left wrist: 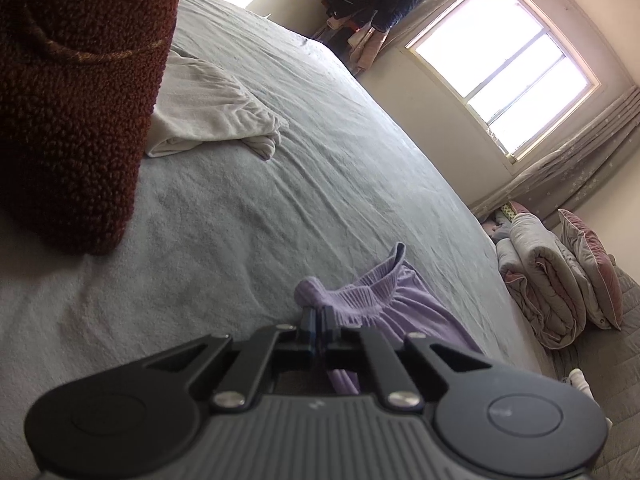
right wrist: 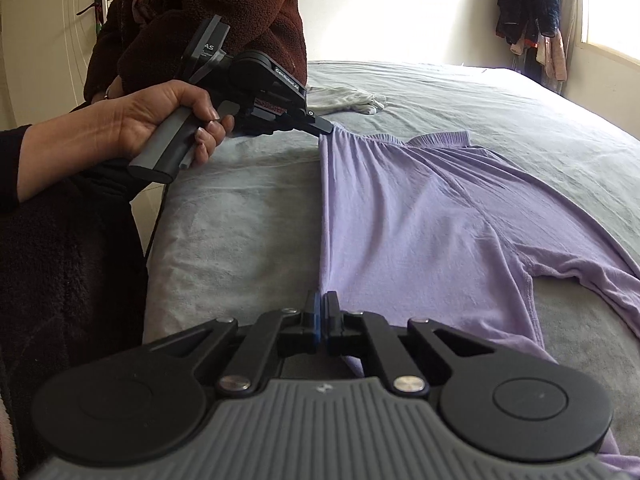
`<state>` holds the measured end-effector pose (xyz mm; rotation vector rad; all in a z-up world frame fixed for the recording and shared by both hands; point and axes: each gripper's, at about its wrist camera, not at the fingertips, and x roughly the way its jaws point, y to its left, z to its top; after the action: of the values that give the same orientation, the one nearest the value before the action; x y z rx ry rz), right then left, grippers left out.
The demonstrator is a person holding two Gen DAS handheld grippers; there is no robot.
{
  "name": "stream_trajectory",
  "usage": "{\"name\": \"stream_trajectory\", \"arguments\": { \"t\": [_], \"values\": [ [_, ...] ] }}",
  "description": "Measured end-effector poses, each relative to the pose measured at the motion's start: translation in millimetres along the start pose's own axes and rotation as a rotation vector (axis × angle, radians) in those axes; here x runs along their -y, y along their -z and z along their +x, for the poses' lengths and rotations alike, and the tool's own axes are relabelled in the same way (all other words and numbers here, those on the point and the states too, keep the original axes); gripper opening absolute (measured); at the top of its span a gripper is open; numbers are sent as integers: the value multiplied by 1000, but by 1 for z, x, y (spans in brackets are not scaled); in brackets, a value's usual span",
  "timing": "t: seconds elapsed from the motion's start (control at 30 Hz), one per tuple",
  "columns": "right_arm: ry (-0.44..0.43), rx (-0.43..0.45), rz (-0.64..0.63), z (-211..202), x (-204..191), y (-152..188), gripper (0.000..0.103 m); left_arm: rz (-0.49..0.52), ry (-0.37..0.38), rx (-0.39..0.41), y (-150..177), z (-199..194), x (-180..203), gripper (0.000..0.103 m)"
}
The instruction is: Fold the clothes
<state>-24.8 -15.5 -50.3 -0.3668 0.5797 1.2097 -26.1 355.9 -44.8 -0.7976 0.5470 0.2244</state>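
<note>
Right gripper pinches the lilac trousers' near edge; left gripper clamps the waistband beyond, stretching that side taut on the bed, ready to fold across, I'd say.

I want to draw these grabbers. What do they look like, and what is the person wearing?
Each gripper is black, with two round discs, silver screws and a ribbed grey base. The left gripper has a grey pistol handle, white lettering and a black cable. The sleeve is dark; the fleece jacket is reddish-brown.

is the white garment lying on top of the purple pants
No, the white garment lies apart on the bed, beyond the purple pants.
</note>
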Motion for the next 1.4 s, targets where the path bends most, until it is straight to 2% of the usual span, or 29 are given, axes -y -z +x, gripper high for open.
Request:
{"name": "stream_trajectory", "arguments": {
  "t": [0.17,0.23,0.3,0.37,0.43,0.5,0.53,0.57,0.6,0.77,0.8,0.83,0.9,1.17,1.4],
  "values": [
    [-3,-57,-29,14,-13,9,3,19,-65,-76,5,6,-9,0],
    [-2,-63,-9,14,-12,8,4,15,-55,-78,5,6,-10,2],
    [-10,-60,45,10,-7,4,14,11,-27,-81,3,5,-10,3],
    [-21,-59,104,6,1,-2,14,2,0,-74,1,4,-11,12],
    [-32,-54,172,2,12,-9,14,-13,28,-66,0,5,-11,35],
    [-39,-40,245,3,25,-19,20,-31,57,-55,-2,5,-13,37],
    [-40,-31,280,5,32,-25,23,-46,71,-52,-3,6,-15,37],
    [-38,-22,311,7,40,-31,33,-61,86,-50,-4,7,-16,37],
    [-32,-15,334,10,47,-39,38,-75,98,-48,-5,8,-17,37],
    [14,-8,417,41,75,-85,38,-116,120,-65,-7,18,-22,36],
    [27,-10,433,49,79,-96,38,-118,115,-67,-6,20,-22,32],
    [41,-14,447,58,83,-107,38,-112,103,-67,-5,21,-21,24],
    [71,-16,478,76,89,-127,38,-100,91,-68,-4,23,-19,17],
    [160,-52,694,143,130,-180,40,-53,72,-86,-6,28,-16,10],
    [348,-123,782,185,150,-205,40,-27,56,-94,-6,28,-13,9]
  ]
}}
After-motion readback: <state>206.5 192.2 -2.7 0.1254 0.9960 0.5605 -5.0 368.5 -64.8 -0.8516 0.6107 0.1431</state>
